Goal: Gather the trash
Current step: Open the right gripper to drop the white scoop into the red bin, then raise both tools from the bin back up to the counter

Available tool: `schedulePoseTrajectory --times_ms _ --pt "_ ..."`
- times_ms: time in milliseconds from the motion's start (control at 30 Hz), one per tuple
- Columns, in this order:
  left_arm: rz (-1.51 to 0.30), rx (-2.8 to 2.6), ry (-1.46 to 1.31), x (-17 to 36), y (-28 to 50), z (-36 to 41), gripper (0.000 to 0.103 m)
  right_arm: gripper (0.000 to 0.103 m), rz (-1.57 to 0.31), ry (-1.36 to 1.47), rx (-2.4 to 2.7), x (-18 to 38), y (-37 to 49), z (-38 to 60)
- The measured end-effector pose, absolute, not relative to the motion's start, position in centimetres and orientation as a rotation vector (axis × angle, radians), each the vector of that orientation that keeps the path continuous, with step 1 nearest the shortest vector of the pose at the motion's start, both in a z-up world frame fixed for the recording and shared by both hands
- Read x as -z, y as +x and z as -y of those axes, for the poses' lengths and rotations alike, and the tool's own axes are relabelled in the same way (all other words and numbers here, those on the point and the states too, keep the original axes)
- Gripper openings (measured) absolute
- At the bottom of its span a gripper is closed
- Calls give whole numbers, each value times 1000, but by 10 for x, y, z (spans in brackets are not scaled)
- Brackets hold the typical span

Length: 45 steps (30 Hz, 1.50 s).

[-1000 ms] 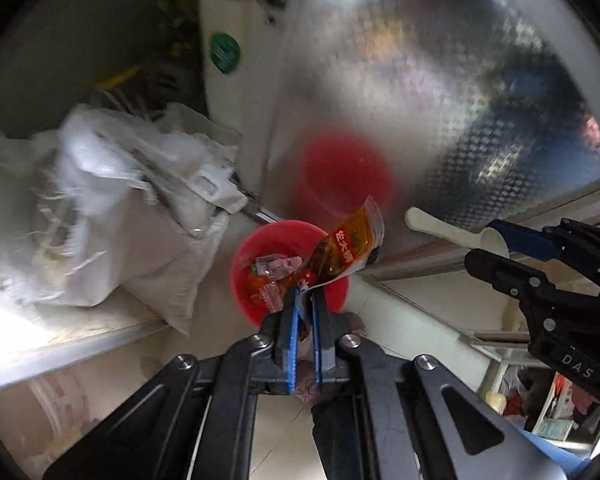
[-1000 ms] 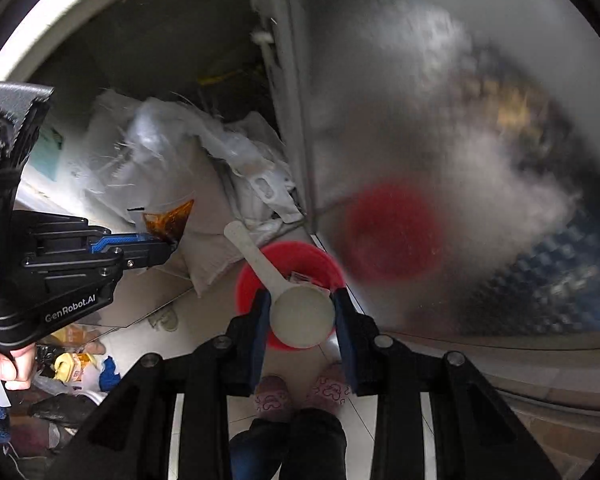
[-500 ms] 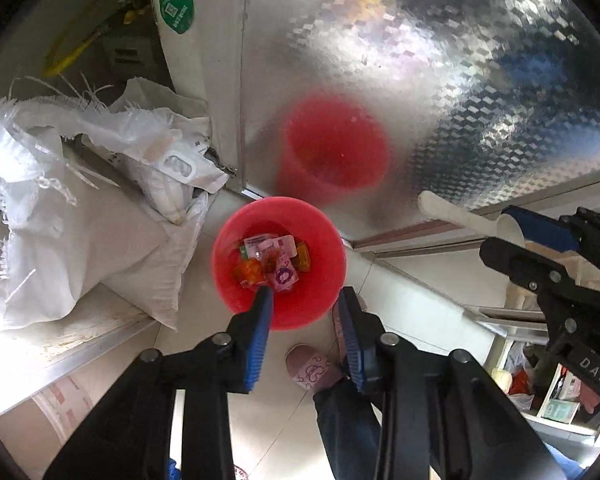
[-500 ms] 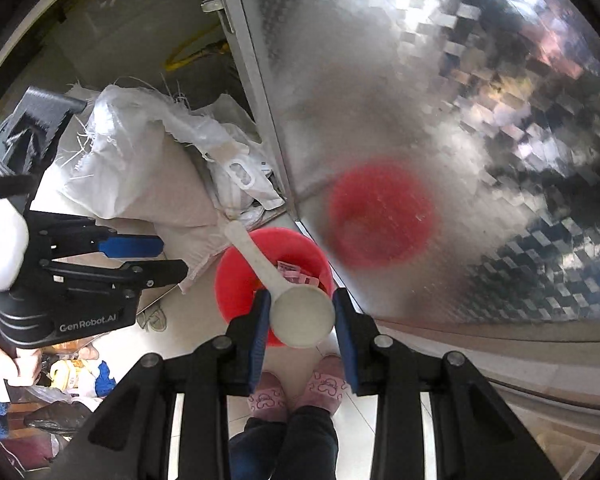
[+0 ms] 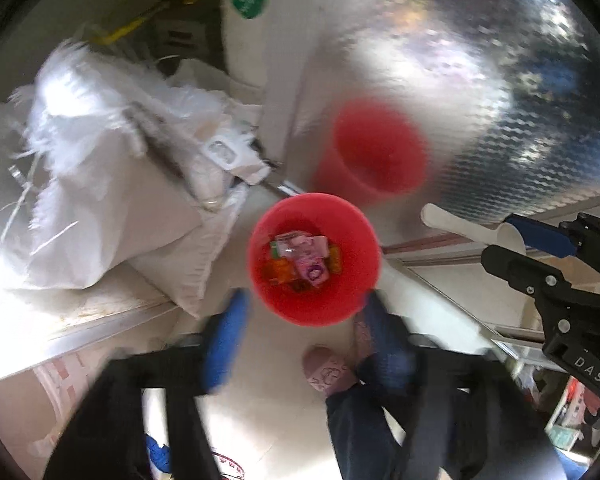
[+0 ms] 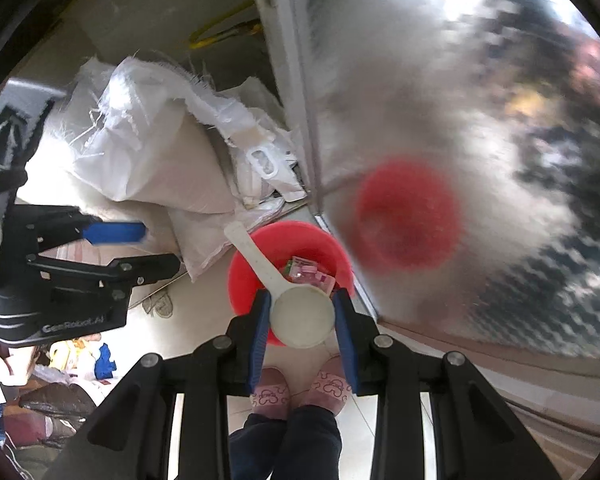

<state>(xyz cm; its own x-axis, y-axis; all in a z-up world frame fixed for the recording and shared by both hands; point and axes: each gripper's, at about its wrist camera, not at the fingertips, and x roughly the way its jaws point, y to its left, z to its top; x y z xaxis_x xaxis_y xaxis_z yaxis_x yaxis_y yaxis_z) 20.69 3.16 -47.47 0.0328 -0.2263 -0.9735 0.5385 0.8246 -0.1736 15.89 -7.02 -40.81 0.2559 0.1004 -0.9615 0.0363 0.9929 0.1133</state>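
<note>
Your left claw [image 5: 300, 344] marked "GenRobot.AI" – just spread wide, empty, over red bin [image 5: 315, 260], your right claw [image 6: 302, 320] marked "DAS" – clenched on white scoop [image 6: 296, 312].

The left gripper [image 5: 300, 344], black with blue pads, points steeply down, its jaws having just been opening, nothing between them. The right gripper [image 6: 302, 320], also pointing steeply down, clamps a white plastic scoop [image 6: 300, 312] by its bowl.
</note>
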Motion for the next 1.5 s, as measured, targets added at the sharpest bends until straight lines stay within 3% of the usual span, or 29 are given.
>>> schedulePoseTrajectory --times_ms 500,533,567,633,833,1067,1500 --pt "-1487 494 195 500 209 -73 84 30 -1358 63 -150 429 175 33" --pt "-1488 490 198 500 208 -75 84 37 -1362 56 -148 431 176 32" --pt "-1489 489 202 501 207 -76 84 54 -1362 56 -148 431 176 30" --pt "-1486 489 203 499 205 -76 84 75 -1352 51 -140 430 174 29" --pt "-1469 508 200 481 199 -77 84 79 -1327 51 -122 417 164 30" --pt "-1440 504 194 418 184 -83 84 84 -1313 53 -140 374 156 30" --pt "-1307 482 191 263 160 -103 84 100 -1177 28 -170 230 135 24"
